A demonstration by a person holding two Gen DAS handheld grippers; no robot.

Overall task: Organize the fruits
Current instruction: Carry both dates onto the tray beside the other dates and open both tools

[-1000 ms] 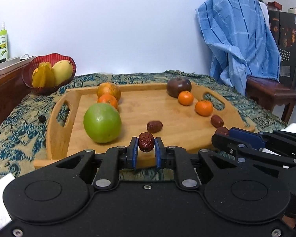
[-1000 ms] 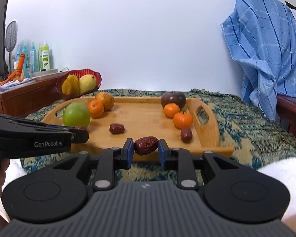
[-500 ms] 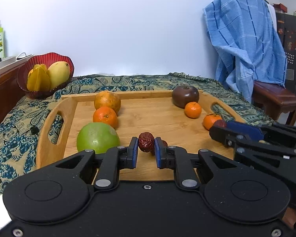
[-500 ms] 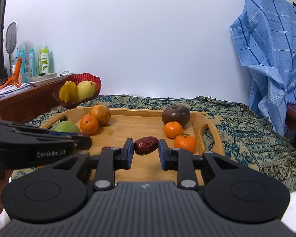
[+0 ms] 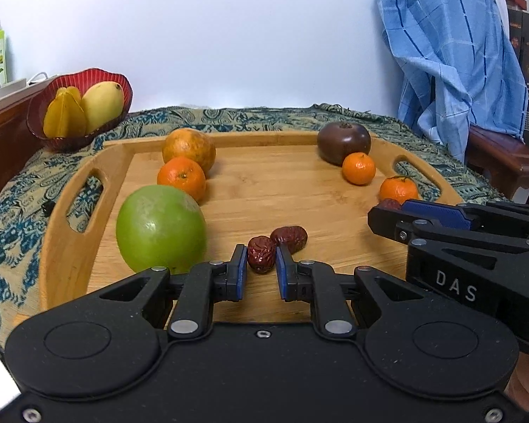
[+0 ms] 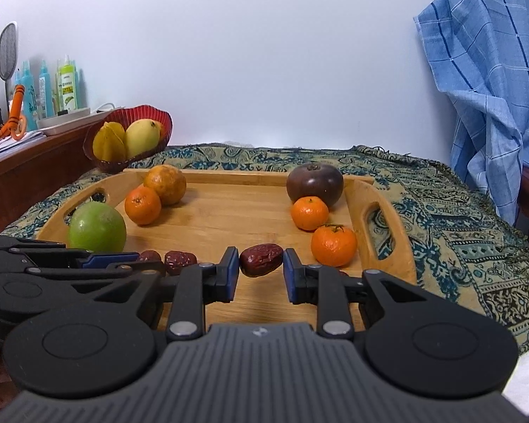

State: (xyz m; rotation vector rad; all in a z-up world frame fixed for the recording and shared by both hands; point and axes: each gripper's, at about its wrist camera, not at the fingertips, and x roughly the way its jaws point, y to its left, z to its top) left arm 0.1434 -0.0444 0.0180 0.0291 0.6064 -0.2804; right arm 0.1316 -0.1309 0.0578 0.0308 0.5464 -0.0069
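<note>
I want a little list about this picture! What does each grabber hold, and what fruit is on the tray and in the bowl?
left gripper: shut on a red date
right gripper: shut on another red date
wooden tray: green fruit, big orange, three small oranges, dark purple fruit, loose date
red bowl: starfruit and mango, beside the tray
table cover: patterned cloth

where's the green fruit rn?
Green fruit sits on the wooden tray's front-left, beside its left handle, just in front of a tangerine, left of the left gripper.
</note>
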